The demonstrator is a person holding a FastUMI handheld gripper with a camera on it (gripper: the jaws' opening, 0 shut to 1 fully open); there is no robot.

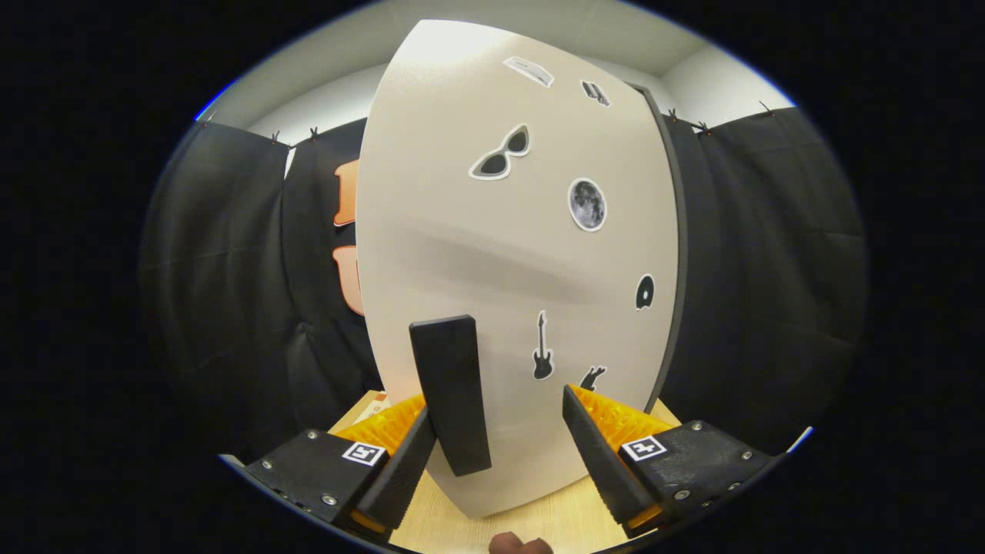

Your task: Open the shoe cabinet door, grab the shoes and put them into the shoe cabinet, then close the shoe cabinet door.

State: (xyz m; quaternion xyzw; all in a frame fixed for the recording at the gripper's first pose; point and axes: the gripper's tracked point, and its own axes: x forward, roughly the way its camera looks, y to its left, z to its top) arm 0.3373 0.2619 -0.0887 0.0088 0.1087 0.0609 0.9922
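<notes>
The cabinet door (515,254) is standing directly ahead of the gripper (496,431), rising from the bench (539,515) and covered with small stickers. Its dark upright handle (452,394) is sitting between the jaws, close against the left one and well clear of the right. The jaws are standing apart, not clamped on anything; whether the left one is actually touching the handle cannot be told.

Progress, as judged: the task is either at its opening step or at its closing one. The door is appearing shut or nearly so, with a dark edge (677,254) running down its right side. No shoes are in sight, so it cannot be settled whether they are waiting to be stowed or are sitting inside already. If this is the start, everything is remaining: pulling the door open, fetching the shoes, placing them inside, shutting the door.

Obscured items: the cabinet interior is lying hidden behind the door. The door's hinge side is not identifiable. The fisheye is bending the door's outline, so its true tilt is uncertain. A small rounded shape (519,545) at the near bench edge, possibly fingertips, is too cut off to identify.
</notes>
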